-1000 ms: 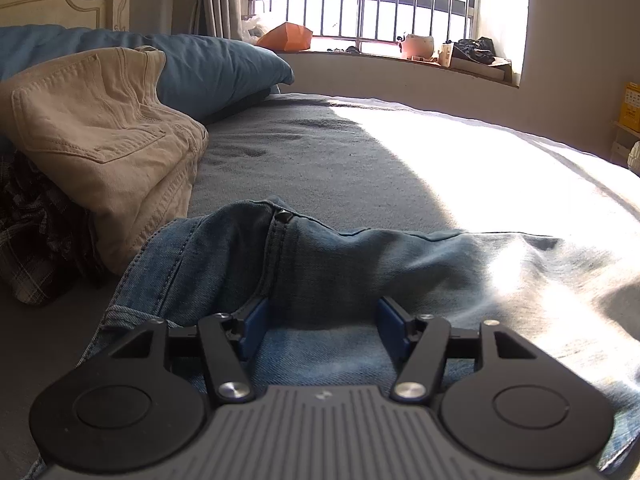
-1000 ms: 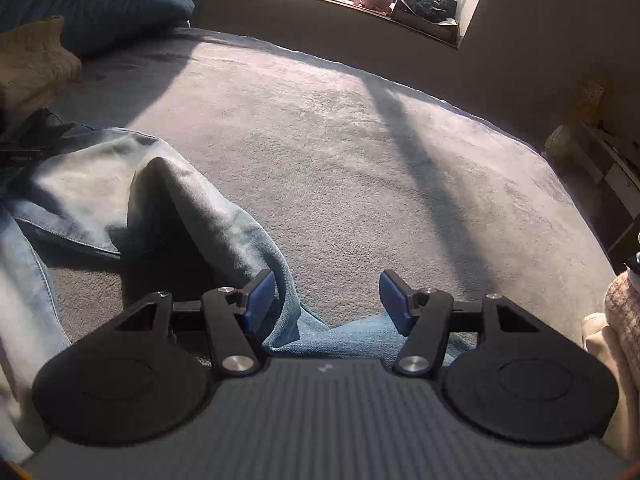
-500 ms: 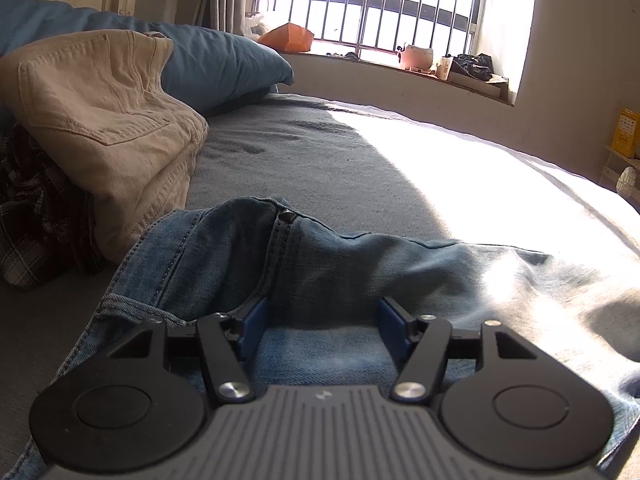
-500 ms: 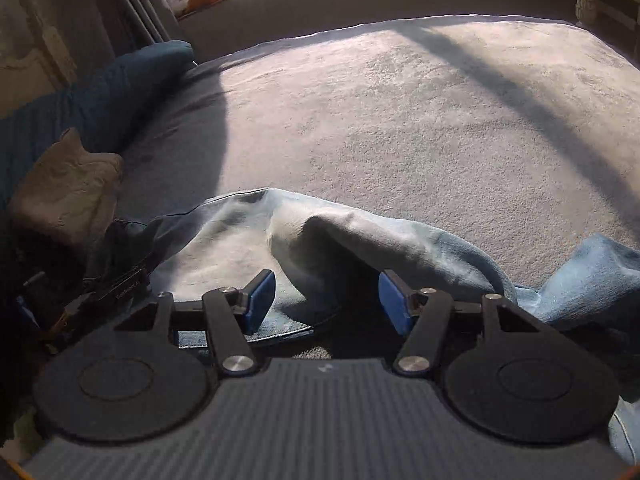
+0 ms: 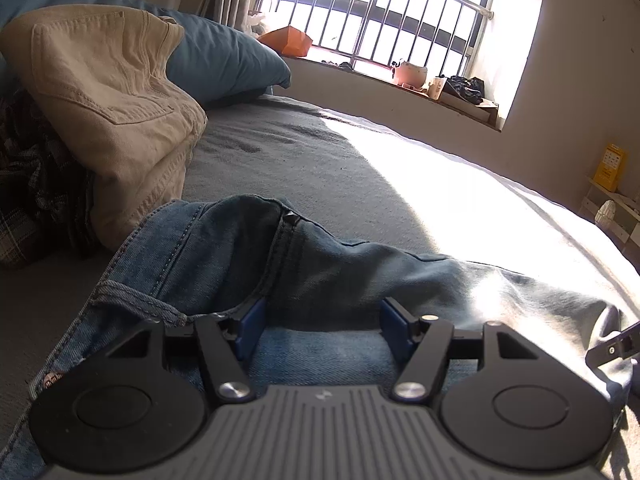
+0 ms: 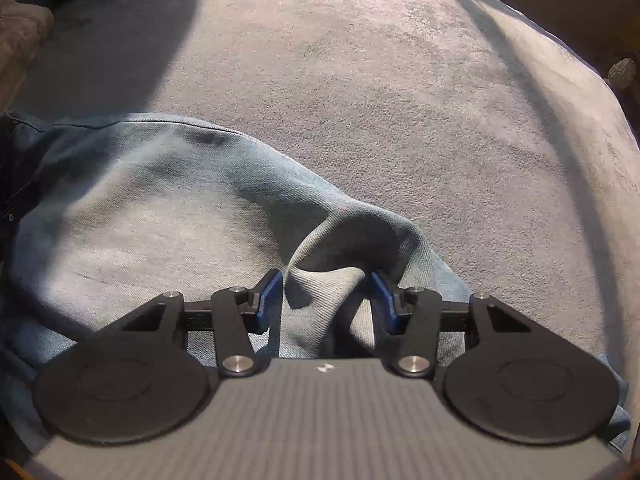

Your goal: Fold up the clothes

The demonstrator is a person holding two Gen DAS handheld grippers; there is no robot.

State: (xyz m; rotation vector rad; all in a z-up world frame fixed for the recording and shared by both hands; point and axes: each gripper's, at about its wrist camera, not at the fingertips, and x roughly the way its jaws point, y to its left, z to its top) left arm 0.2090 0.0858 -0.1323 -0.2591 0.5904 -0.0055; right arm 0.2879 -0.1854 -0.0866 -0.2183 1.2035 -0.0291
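Right wrist: right tool (image 6: pixel 326 292) spread around jeans (image 6: pixel 160 216) fold.

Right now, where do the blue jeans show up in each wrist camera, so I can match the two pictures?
Left wrist view: the blue jeans fill the lower middle, waistband end, running right into sunlight, under the open left tongs.
Right wrist view: the jeans' paler leg covers the lower left, a ridge bunched between the right tongs.
Shared landmark: the grey bedspread.

Blue denim jeans (image 5: pixel 320 264) lying rumpled on grey bed, waistband bunched, pale leg fabric ridged
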